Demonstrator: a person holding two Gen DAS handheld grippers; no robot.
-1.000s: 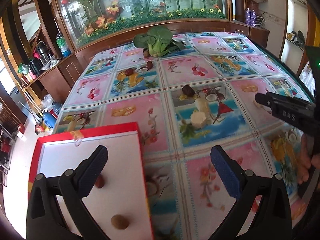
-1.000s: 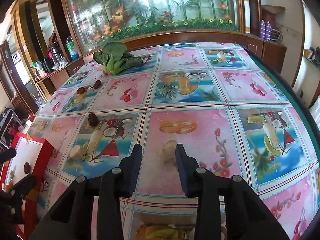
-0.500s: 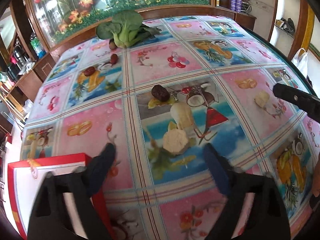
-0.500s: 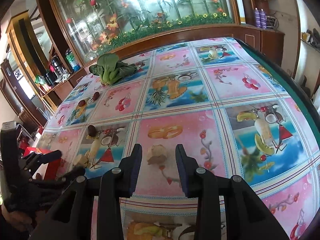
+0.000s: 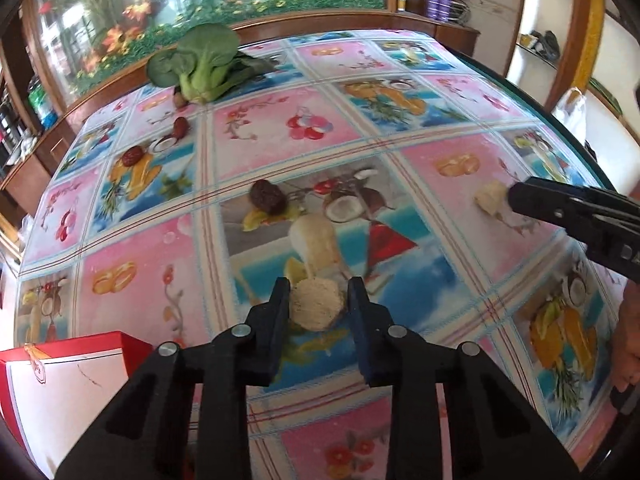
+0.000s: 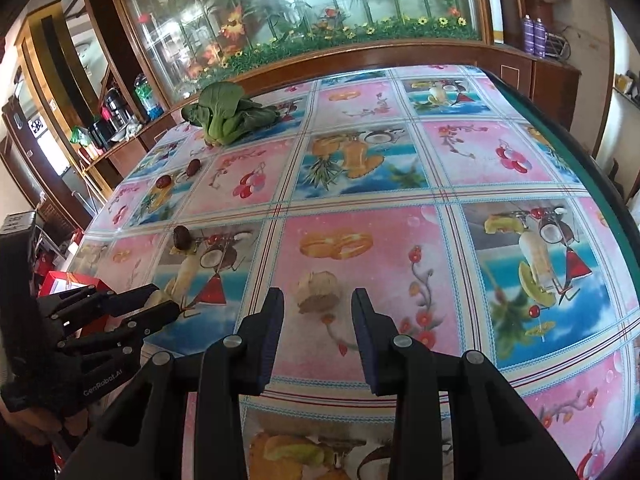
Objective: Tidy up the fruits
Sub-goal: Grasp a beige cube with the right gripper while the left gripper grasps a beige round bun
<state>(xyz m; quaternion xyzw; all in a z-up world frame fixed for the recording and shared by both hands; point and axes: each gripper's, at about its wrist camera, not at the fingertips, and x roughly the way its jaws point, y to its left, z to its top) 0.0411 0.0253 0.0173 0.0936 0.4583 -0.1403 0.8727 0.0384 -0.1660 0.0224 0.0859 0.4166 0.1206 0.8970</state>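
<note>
A pale beige round fruit lies on the fruit-print tablecloth. My left gripper is closing on it, and both pads touch its sides. In the right wrist view that gripper shows at the left with the fruit between its tips. A second beige fruit lies just past the tips of my right gripper. Its jaws are opening and do not touch the fruit. The left wrist view shows the right gripper beside that fruit. The red box with a white floor is at lower left.
Dark dates lie on the cloth: one ahead of the left gripper, two farther back left. A green bok choy lies at the far edge by a wooden ledge. The table's right edge drops off.
My left gripper has moved from above the red box to the right, down onto the beige fruit, and its jaws have closed around it. The right gripper has hardly moved.
</note>
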